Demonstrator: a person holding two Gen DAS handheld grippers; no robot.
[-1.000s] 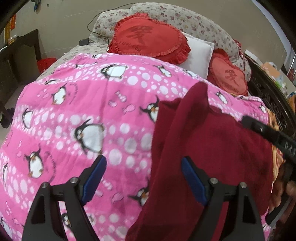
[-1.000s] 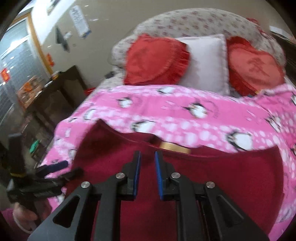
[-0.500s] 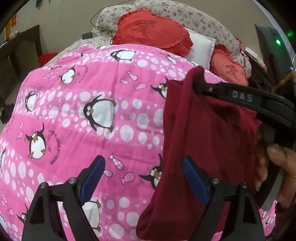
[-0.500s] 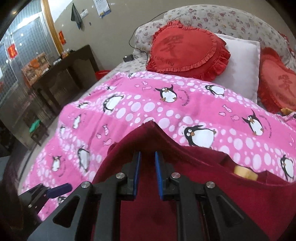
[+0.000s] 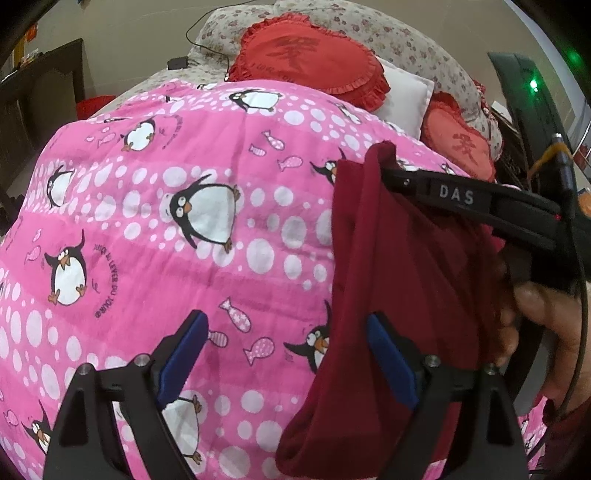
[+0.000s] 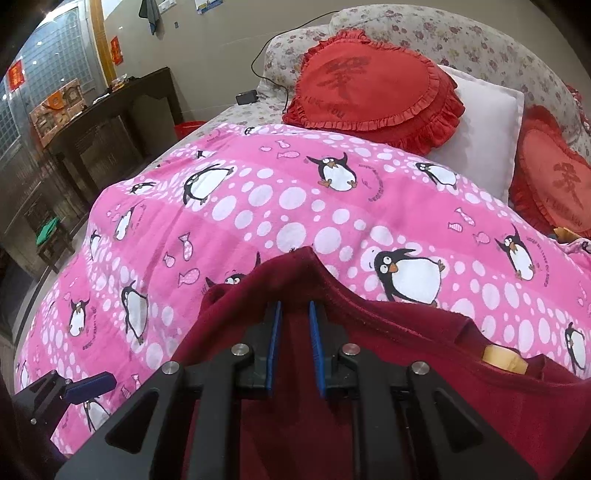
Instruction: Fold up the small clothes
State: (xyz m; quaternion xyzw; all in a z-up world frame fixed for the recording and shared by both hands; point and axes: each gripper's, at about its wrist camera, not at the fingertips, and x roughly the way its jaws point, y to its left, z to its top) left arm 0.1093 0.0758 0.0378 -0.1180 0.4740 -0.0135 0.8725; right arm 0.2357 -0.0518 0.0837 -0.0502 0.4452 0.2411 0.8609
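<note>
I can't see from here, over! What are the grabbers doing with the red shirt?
Right gripper shut on dark red garment, lifting it. Left gripper open, holding nothing. Garment hangs over pink penguin blanket. Nothing in the way.

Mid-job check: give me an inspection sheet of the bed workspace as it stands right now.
Surface: pink penguin blanket covering the bed.
Job's things: dark red garment lifted, hanging from the right gripper.
Clutter: two red heart cushions, white pillow.
Grippers: left gripper open, holding nothing; right gripper shut on the garment's edge.
Cables: black cord running to a small black box by the floral headboard.
Surroundings: dark wooden table, red bin beside the bed.
</note>
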